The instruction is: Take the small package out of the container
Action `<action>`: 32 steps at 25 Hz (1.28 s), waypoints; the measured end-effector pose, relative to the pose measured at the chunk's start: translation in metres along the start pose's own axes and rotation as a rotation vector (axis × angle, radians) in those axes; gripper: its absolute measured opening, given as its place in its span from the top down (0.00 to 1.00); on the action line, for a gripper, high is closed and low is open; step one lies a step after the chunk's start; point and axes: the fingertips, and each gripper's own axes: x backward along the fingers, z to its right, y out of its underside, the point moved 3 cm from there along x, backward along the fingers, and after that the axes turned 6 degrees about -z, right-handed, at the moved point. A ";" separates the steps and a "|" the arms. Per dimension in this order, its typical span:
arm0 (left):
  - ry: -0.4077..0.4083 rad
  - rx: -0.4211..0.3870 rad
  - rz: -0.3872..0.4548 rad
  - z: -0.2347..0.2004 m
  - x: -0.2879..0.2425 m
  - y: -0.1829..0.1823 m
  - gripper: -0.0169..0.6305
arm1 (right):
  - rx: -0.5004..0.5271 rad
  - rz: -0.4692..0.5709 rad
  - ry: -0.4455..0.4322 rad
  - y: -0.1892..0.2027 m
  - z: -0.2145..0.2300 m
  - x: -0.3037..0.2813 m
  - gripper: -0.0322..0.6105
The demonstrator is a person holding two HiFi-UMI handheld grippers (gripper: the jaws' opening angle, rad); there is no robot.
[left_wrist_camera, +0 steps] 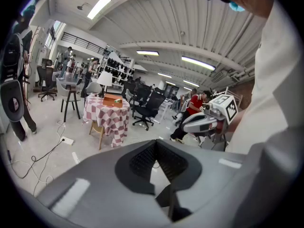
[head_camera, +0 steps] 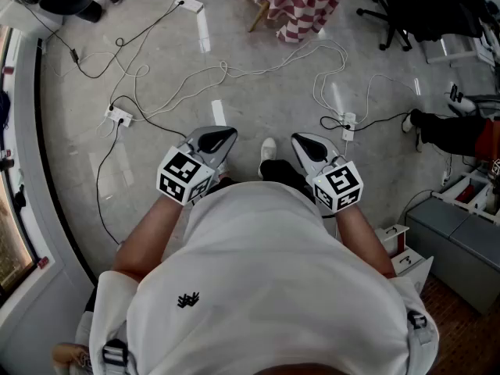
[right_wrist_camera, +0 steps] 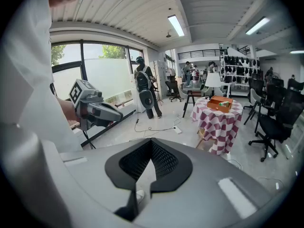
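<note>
Floor (head_camera: 258, 92) at centre frame is open up to the checked table (head_camera: 301, 2) at top, but loose cables (head_camera: 234, 70) & power strips (head_camera: 119, 116) cross it. Office chairs (head_camera: 426, 10) crowd upper right; window wall (head_camera: 23, 178) shuts the left edge. Air over the box (right_wrist_camera: 221, 102) on the tabletop is free.

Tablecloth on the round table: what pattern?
The tablecloth is a red-and-white check. It shows best in the right gripper view.

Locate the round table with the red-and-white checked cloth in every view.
Head view: table at the top edge, right of centre.
Left gripper view: table left of centre, mid-height.
Right gripper view: table right of centre.
Shared landmark: white power strip on the floor left of it.
</note>
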 end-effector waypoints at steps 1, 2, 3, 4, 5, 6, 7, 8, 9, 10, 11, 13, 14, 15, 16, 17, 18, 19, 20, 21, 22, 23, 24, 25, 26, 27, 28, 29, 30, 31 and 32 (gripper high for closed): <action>-0.005 -0.015 0.001 0.004 -0.004 -0.003 0.89 | -0.003 0.003 -0.003 0.004 0.003 0.003 0.95; -0.010 -0.029 0.002 0.008 -0.009 -0.007 0.89 | -0.006 0.007 -0.007 0.007 0.007 0.006 0.95; -0.014 -0.037 0.005 0.012 -0.014 -0.011 0.89 | -0.011 0.011 -0.011 0.011 0.012 0.009 0.95; -0.018 -0.041 0.009 0.016 -0.020 -0.016 0.89 | -0.016 0.017 -0.015 0.013 0.018 0.012 0.95; -0.021 -0.040 0.012 0.021 -0.027 -0.020 0.89 | -0.017 0.024 -0.019 0.015 0.025 0.015 0.95; -0.025 -0.038 0.014 0.027 -0.036 -0.025 0.89 | -0.012 0.030 -0.021 0.016 0.034 0.018 0.95; -0.029 -0.036 0.013 0.034 -0.048 -0.029 0.89 | -0.001 0.035 -0.023 0.018 0.044 0.023 0.95; -0.033 -0.034 0.011 0.042 -0.060 -0.033 0.89 | 0.010 0.040 -0.025 0.021 0.054 0.029 0.95; -0.036 -0.033 0.008 0.051 -0.074 -0.038 0.89 | 0.018 0.045 -0.030 0.024 0.065 0.036 0.95; -0.039 -0.033 0.006 0.062 -0.088 -0.044 0.89 | 0.021 0.049 -0.037 0.028 0.078 0.045 0.95; -0.043 -0.034 0.006 0.072 -0.104 -0.052 0.89 | 0.021 0.049 -0.046 0.033 0.091 0.054 0.95; -0.055 -0.043 0.012 0.092 -0.136 -0.072 0.89 | 0.022 0.044 -0.064 0.042 0.123 0.073 0.95; -0.062 -0.049 0.018 0.100 -0.152 -0.082 0.89 | 0.027 0.041 -0.069 0.047 0.140 0.081 0.95; -0.069 -0.053 0.022 0.109 -0.167 -0.092 0.89 | 0.036 0.038 -0.071 0.051 0.155 0.090 0.95; -0.076 -0.058 0.025 0.117 -0.181 -0.101 0.89 | 0.044 0.037 -0.073 0.056 0.169 0.098 0.95; -0.083 -0.062 0.024 0.125 -0.194 -0.108 0.88 | 0.048 0.037 -0.076 0.061 0.183 0.106 0.95; -0.089 -0.067 0.019 0.132 -0.206 -0.114 0.87 | 0.048 0.039 -0.079 0.065 0.195 0.114 0.95; -0.094 -0.071 0.015 0.139 -0.218 -0.119 0.85 | 0.046 0.042 -0.080 0.068 0.207 0.121 0.95; -0.096 -0.070 0.012 0.145 -0.228 -0.123 0.83 | 0.044 0.047 -0.079 0.071 0.219 0.126 0.95; -0.095 -0.067 0.010 0.150 -0.238 -0.128 0.83 | 0.040 0.051 -0.076 0.074 0.230 0.131 0.95; -0.091 -0.062 0.008 0.155 -0.246 -0.132 0.82 | 0.032 0.056 -0.071 0.077 0.240 0.134 0.95; -0.088 -0.060 0.004 0.158 -0.254 -0.136 0.82 | 0.021 0.062 -0.067 0.079 0.250 0.136 0.95; -0.085 -0.061 -0.003 0.159 -0.260 -0.140 0.82 | 0.006 0.069 -0.064 0.080 0.258 0.136 0.95; -0.082 -0.065 -0.011 0.158 -0.265 -0.144 0.82 | -0.012 0.075 -0.062 0.080 0.265 0.134 0.95; -0.078 -0.068 -0.018 0.156 -0.270 -0.148 0.82 | -0.029 0.079 -0.060 0.080 0.272 0.132 0.93; -0.072 -0.069 -0.022 0.153 -0.274 -0.152 0.82 | -0.044 0.081 -0.059 0.079 0.279 0.128 0.93; -0.067 -0.068 -0.025 0.149 -0.280 -0.156 0.82 | -0.055 0.081 -0.058 0.078 0.286 0.125 0.93; -0.061 -0.068 -0.027 0.144 -0.286 -0.160 0.82 | -0.059 0.079 -0.058 0.077 0.293 0.121 0.92; -0.055 -0.067 -0.029 0.138 -0.293 -0.163 0.82 | -0.058 0.076 -0.056 0.074 0.300 0.117 0.92; -0.047 -0.066 -0.029 0.130 -0.301 -0.167 0.82 | -0.052 0.073 -0.052 0.069 0.308 0.113 0.92; -0.038 -0.066 -0.028 0.122 -0.309 -0.171 0.82 | -0.045 0.070 -0.046 0.063 0.317 0.109 0.92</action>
